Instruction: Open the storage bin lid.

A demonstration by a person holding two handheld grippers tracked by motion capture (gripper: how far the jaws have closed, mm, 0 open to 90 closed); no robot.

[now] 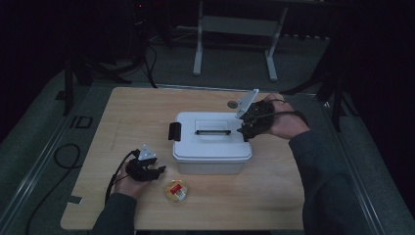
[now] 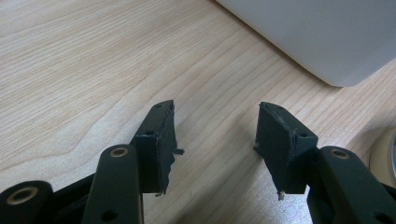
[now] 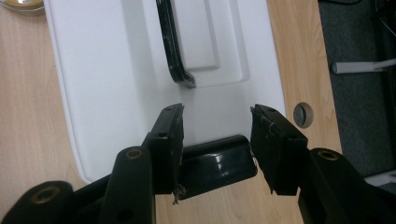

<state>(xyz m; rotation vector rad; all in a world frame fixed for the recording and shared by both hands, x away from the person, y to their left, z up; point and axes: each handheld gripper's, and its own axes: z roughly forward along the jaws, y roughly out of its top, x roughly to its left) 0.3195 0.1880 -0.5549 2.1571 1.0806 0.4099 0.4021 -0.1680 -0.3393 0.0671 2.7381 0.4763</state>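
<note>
Black jaws of the right gripper stood apart astride the box's end latch, while the left gripper rested open over bare table.

A: Item one, the box?
B: White, lid and walls; black carry handle on top, glossy black latches at both ends.
A: Beside the box?
B: Small round container, yellow with a red label. Counter under the box: pale wood grain.
</note>
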